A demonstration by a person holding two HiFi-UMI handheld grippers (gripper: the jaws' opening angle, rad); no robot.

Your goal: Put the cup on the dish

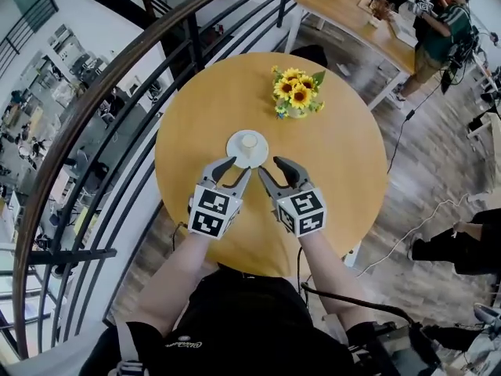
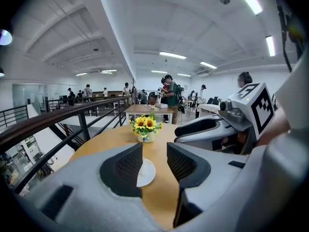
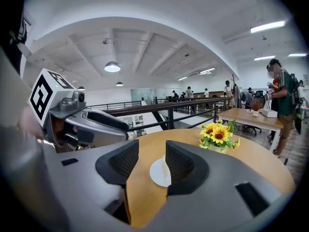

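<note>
With the cup (image 1: pixel 249 141) apparently already placed on the dish (image 1: pixel 234 154), the left hand-held gripper (image 1: pixel 239 167) and right hand-held gripper (image 1: pixel 270 166) hung nearby, jaws partly apart, empty.

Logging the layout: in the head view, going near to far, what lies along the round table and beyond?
First left gripper and right gripper abreast → dish with cup on it → sunflowers → far table.
</note>
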